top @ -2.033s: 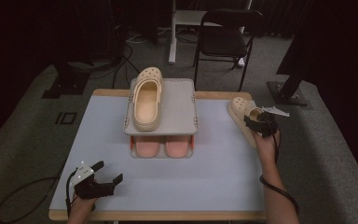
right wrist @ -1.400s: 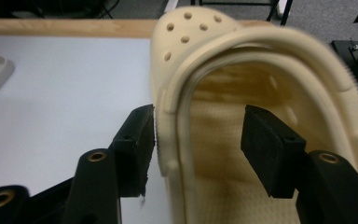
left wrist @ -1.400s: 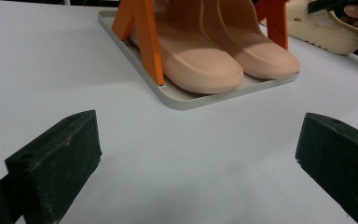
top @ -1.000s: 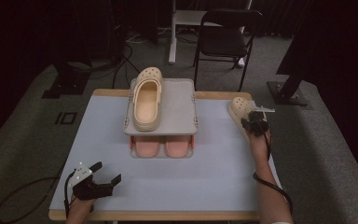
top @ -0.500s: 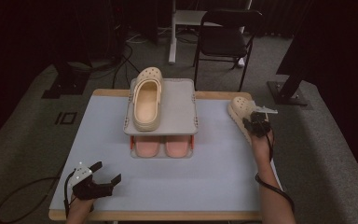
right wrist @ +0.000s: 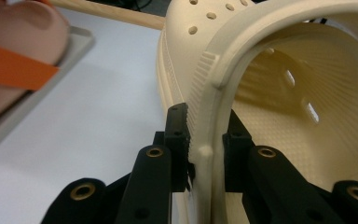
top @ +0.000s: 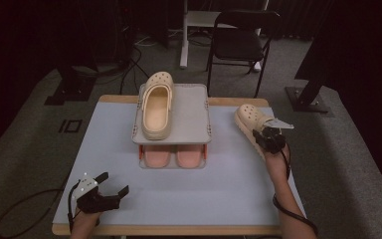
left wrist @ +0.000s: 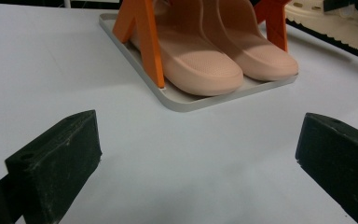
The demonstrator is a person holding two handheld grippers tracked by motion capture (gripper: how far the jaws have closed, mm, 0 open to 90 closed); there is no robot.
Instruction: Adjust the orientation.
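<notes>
Our right gripper (top: 267,136) pinches the side wall of a cream perforated foam clog (top: 251,121) — in the right gripper view the two black jaws clamp the ribbed rim of the clog (right wrist: 279,107), one pad outside, one inside the opening. In the high view this clog sits near the right edge of the pale grey-blue table (top: 229,189), toe pointing away from us, just right of the rack.

Our left gripper (top: 101,195) hovers at the near left corner of the table, its jaws spread wide with nothing between them. Ahead of it we see the grey two-tier shoe rack with orange legs (top: 194,119), mid-table. A matching cream clog (top: 156,105) lies on the left half of its top shelf, and a pair of pink slides (left wrist: 214,51) rests side by side on the bottom tray. A black folding chair (top: 238,42) stands beyond the table.
</notes>
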